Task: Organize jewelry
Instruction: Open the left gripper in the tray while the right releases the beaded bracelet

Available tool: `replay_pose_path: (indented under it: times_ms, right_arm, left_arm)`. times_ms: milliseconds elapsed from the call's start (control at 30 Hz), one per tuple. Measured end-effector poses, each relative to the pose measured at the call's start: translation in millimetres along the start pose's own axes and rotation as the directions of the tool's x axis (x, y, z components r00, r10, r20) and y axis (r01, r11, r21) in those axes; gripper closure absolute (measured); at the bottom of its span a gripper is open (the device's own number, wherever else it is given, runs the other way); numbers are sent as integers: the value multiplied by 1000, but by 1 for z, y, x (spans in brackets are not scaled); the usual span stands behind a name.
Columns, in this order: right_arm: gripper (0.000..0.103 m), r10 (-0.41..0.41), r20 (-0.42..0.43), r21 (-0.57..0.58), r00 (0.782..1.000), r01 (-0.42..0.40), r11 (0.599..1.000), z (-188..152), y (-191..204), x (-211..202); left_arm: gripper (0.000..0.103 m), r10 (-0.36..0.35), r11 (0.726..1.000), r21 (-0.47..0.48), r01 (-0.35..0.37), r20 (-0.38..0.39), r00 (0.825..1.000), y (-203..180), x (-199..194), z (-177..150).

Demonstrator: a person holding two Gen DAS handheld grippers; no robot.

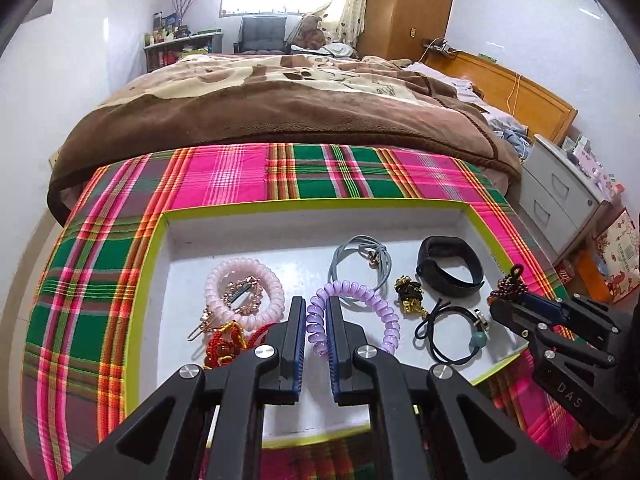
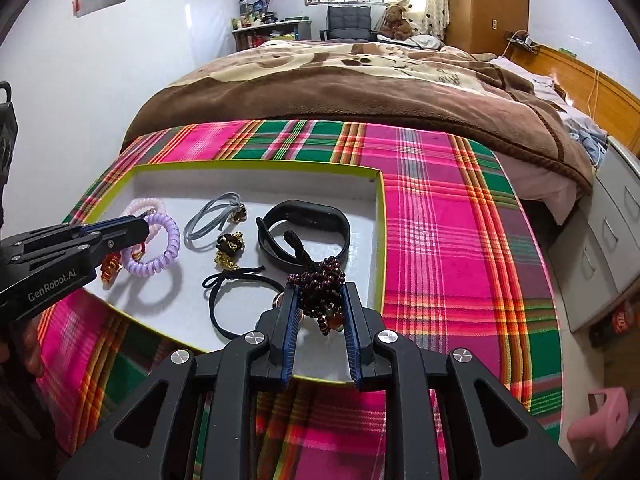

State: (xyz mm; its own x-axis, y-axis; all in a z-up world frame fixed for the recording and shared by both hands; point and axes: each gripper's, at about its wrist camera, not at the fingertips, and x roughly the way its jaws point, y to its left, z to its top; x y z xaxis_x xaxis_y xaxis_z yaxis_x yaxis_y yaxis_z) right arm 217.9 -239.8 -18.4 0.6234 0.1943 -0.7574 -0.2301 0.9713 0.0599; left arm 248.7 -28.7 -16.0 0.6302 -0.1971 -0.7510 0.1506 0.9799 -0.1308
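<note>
A white tray with a yellow-green rim [image 1: 160,240] [image 2: 382,224] sits on a plaid cloth and holds jewelry. My left gripper [image 1: 316,312] has its jaws either side of a purple spiral hair tie [image 1: 360,300] [image 2: 160,248], which lies in the tray; the gap is small. My right gripper [image 2: 320,300] [image 1: 516,304] is shut on a dark red bead bracelet [image 2: 320,284] [image 1: 512,286], held over the tray's right front corner. Also in the tray are a pink spiral tie [image 1: 244,292], a grey elastic [image 1: 360,264], a black band [image 1: 448,268] and a black elastic [image 1: 452,332].
A red knotted cord [image 1: 224,344] and a gold-and-black piece [image 1: 408,296] also lie in the tray. The plaid cloth [image 2: 448,216] covers the table. A bed with a brown blanket [image 1: 280,112] stands behind it. Grey drawers [image 1: 560,196] stand at the right.
</note>
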Motion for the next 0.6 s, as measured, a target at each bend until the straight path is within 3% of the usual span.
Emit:
replay_pose_path:
  times_ms: [333,600]
  right_arm:
    - [80,-22,-16,-31,1000,21,999,0,6,7]
    - [74,-17,-7,-24,1000,17,1000,0,7,6]
  left_arm:
    - [93,-20,1000,-12,20,-12,1000,-4,3,-2]
    - [92,5,1000,-1,-5,-3,1000,-5,-5,-4]
